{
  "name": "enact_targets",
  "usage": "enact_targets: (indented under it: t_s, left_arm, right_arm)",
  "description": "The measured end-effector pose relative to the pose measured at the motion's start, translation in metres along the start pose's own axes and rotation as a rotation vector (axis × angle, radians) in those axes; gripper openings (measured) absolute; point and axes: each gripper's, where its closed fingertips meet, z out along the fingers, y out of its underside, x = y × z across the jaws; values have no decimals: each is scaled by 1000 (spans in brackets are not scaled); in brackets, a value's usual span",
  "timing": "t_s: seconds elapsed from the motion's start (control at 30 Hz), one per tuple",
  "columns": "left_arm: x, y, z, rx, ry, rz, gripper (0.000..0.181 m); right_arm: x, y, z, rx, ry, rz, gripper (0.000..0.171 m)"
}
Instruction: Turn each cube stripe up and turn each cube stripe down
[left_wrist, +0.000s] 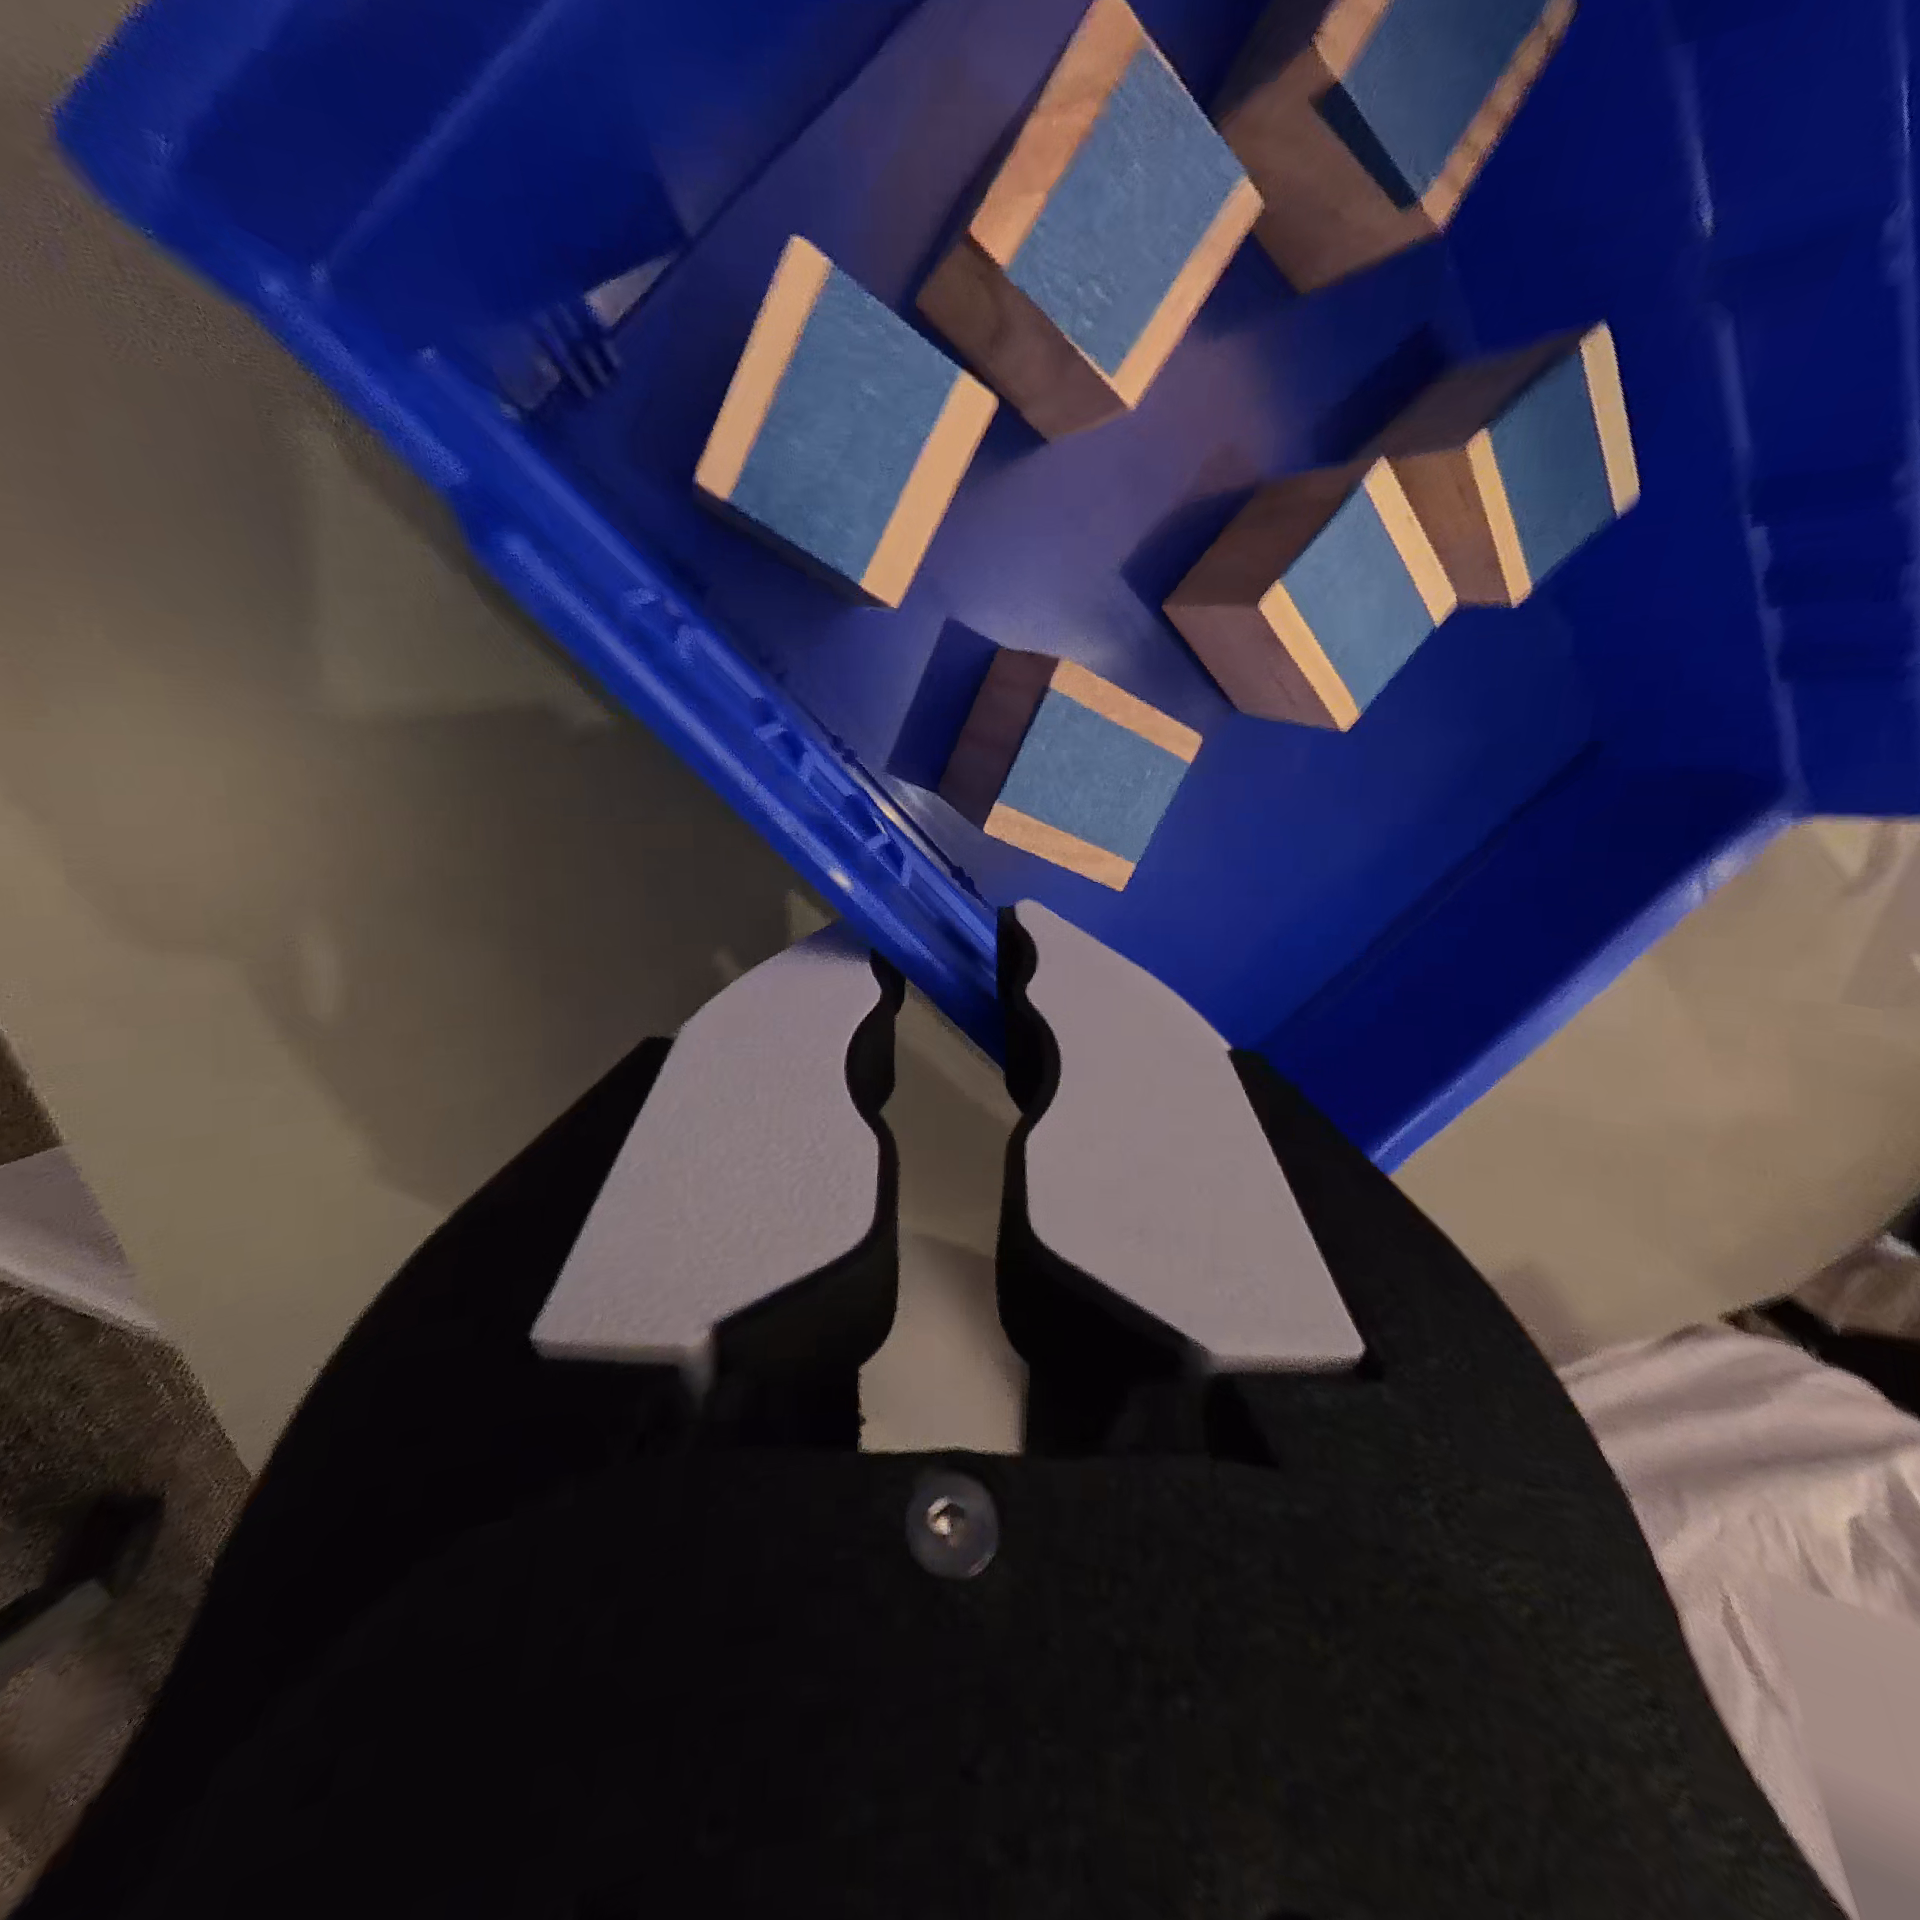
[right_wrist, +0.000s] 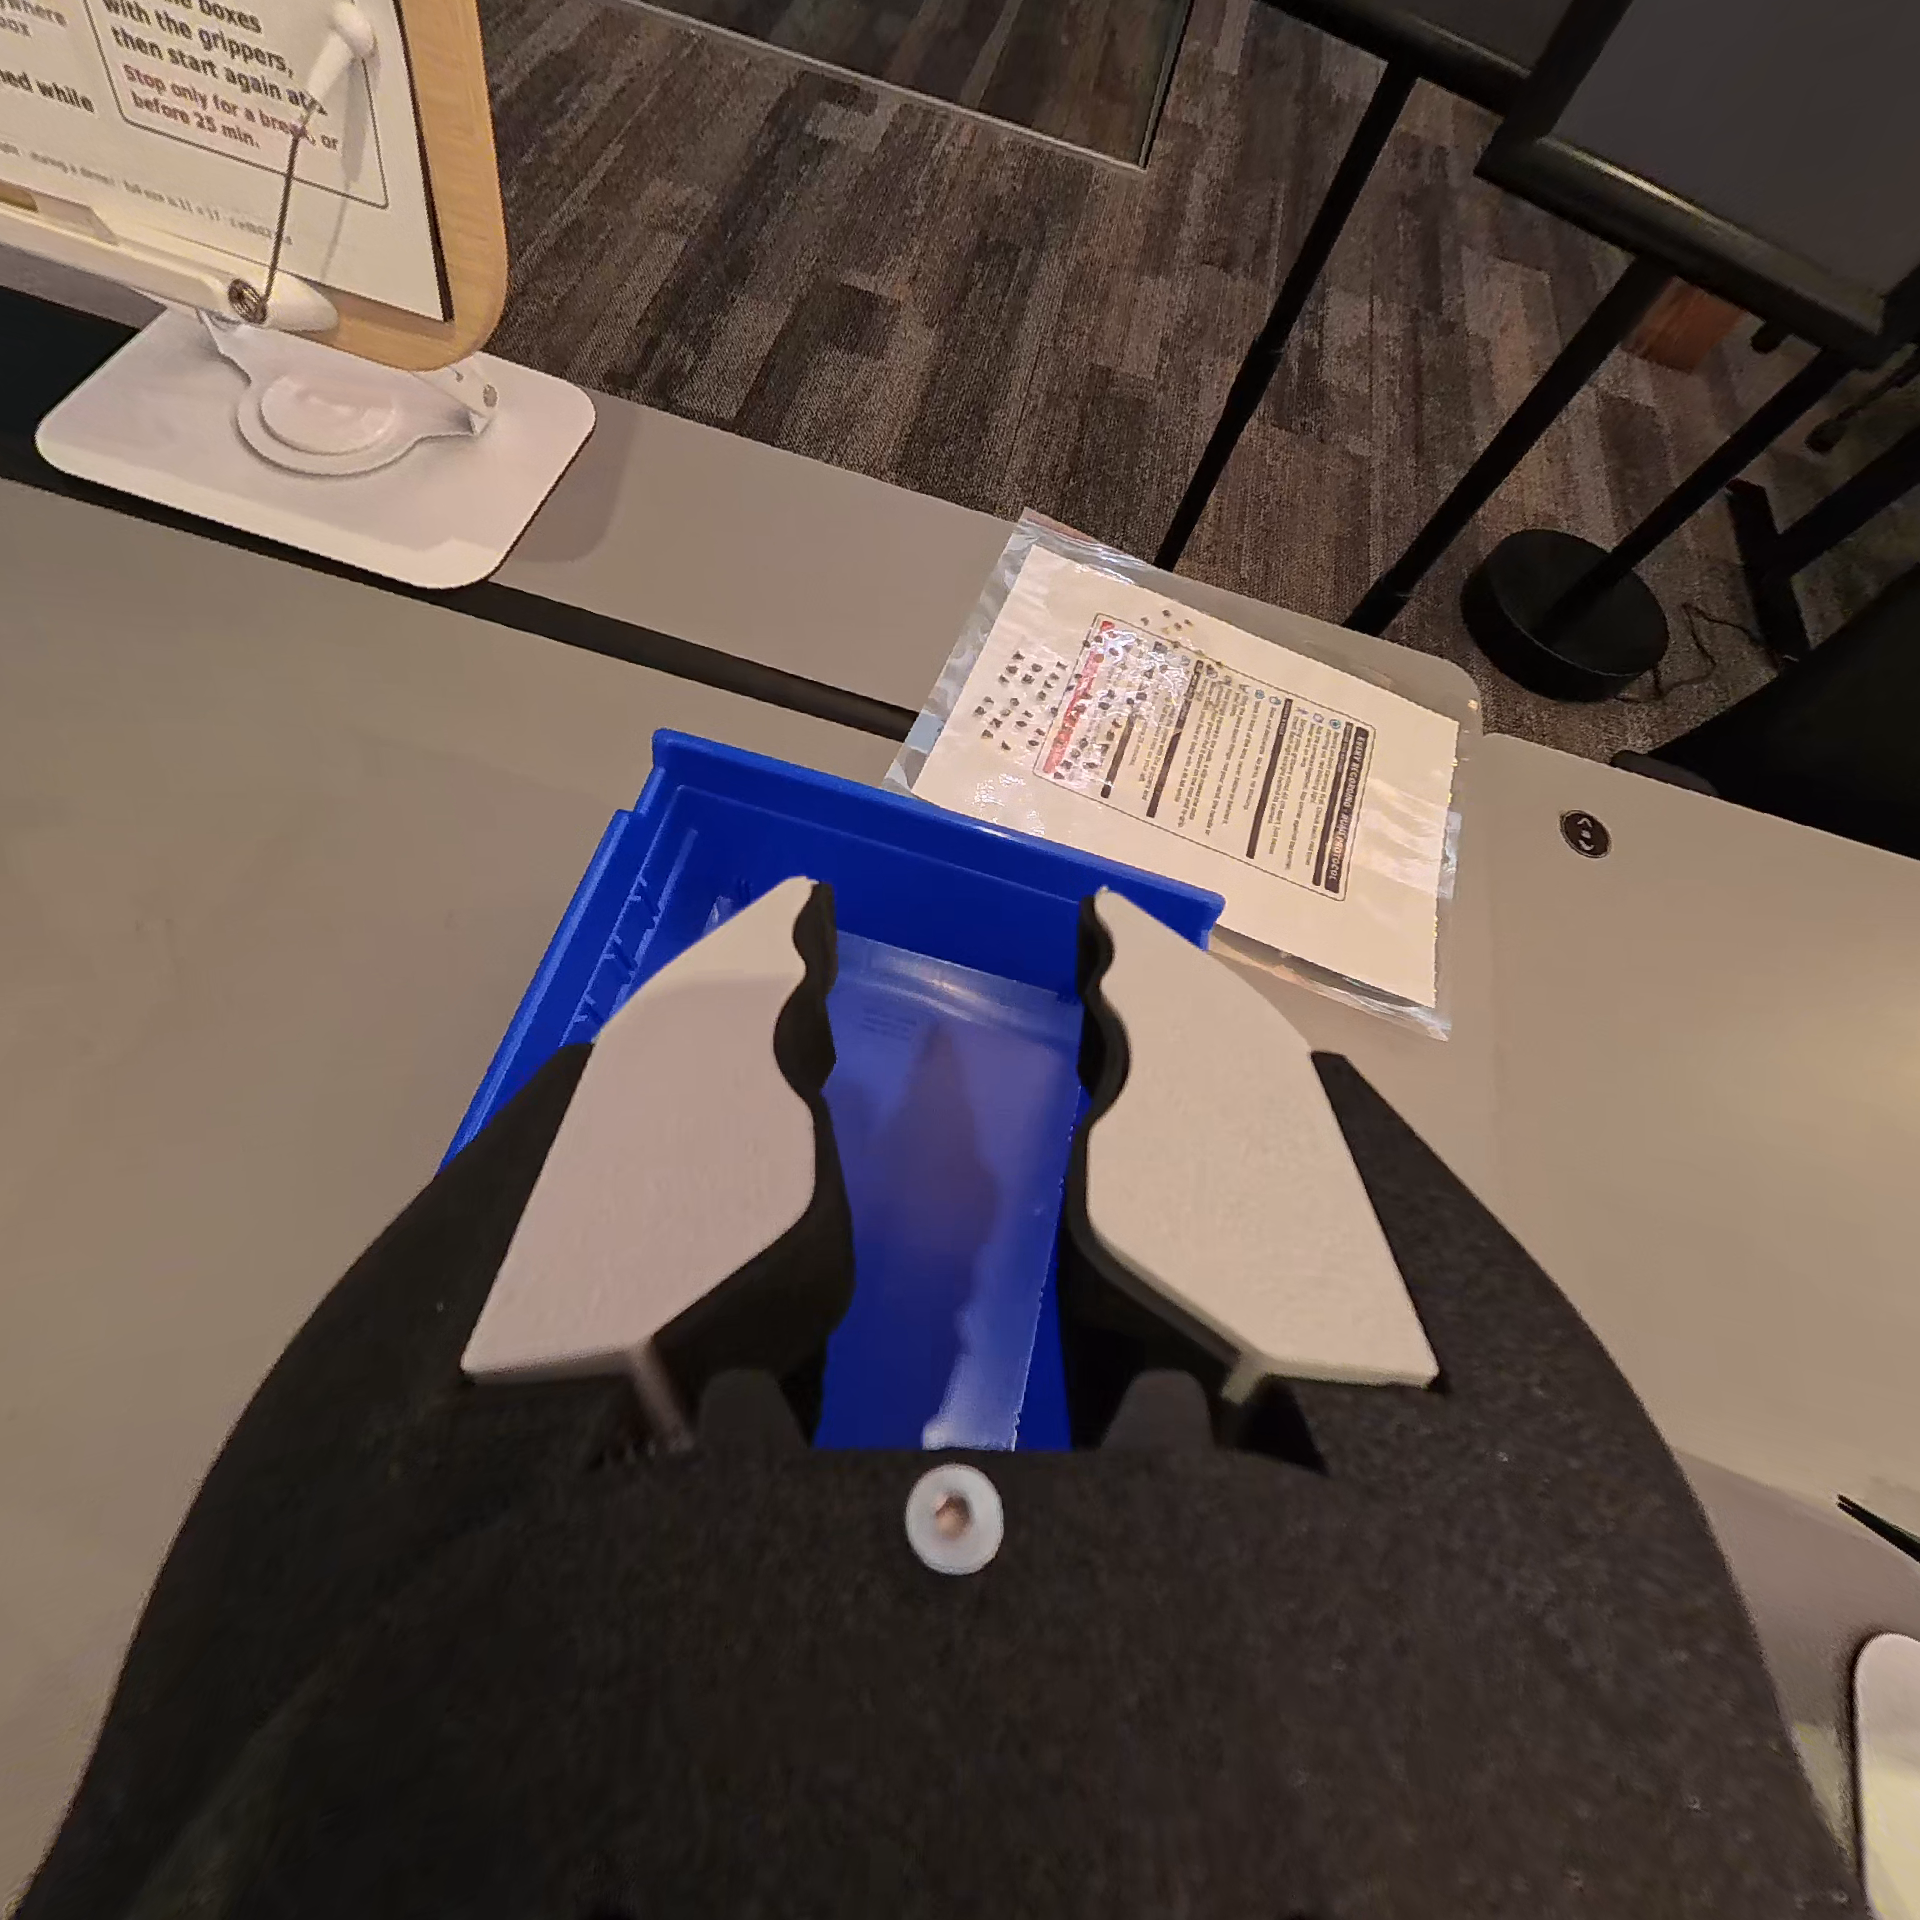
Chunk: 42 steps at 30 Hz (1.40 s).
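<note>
Six wooden cubes lie in a blue bin (left_wrist: 1299, 935), all showing a blue stripe between pale wood edges on the face turned toward the left wrist camera. Nearest the gripper sits one cube (left_wrist: 1086, 774); to the left and farther is a second cube (left_wrist: 847, 421); beyond it a third cube (left_wrist: 1101, 208), and at the far edge of the view a fourth cube (left_wrist: 1423, 94), partly cut off. On the right, a fifth cube (left_wrist: 1325, 603) touches a sixth cube (left_wrist: 1527, 468) just behind it. The cubes are otherwise apart from one another on the bin floor.

The left gripper (left_wrist: 940, 935) straddles the bin's near wall, one finger outside and one inside, the jaws drawn narrow onto the rim, gripping it. The view is motion-blurred.

In the right wrist view the same kind of blue bin (right_wrist: 935, 821) rests on a grey table (right_wrist: 260, 883). The right gripper (right_wrist: 951, 904) is angled down over its interior with jaws spread wide, holding nothing; no cubes show between its fingers.

Beyond the bin on the right lies a printed sheet in a clear plastic sleeve (right_wrist: 1195, 769). At the far left stands a wood-framed sign on a white stand (right_wrist: 312, 457).
</note>
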Motion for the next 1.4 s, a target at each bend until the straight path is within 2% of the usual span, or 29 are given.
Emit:
enact_targets:
  t_s: [0.13,0.23,0.33,0.5,0.63,0.8,1.1,1.33,1.4]
  left_arm:
    - [-20,-22,-6,95,-135,-73,9]
    - [-18,-19,-7,110,-170,-153,9]
    - [-5,-5,-7,80,-150,-223,20]
    - [1,17,5,-25,-223,-271,23]
    - [-2,32,21,-136,-271,-259,15]
    - [-1,29,23,-127,-216,-184,10]
    - [-28,19,17,-95,-198,55,10]
    - [-17,9,22,-91,-174,251,9]
    - [-14,4,24,-70,-137,250,8]
  right_arm:
    - [-3,0,2,-12,4,-11,44]
    - [-6,2,4,-31,8,-27,44]
    - [-8,4,7,-47,7,-38,45]
    - [-11,6,9,-67,-3,-54,45]
    - [-12,6,10,-66,-12,-52,45]
    - [-18,7,13,-78,-27,-65,45]
    - [-22,9,18,-102,-28,-92,45]
    - [-22,14,22,-131,-21,-101,45]
    - [-24,15,24,-139,-25,-112,45]
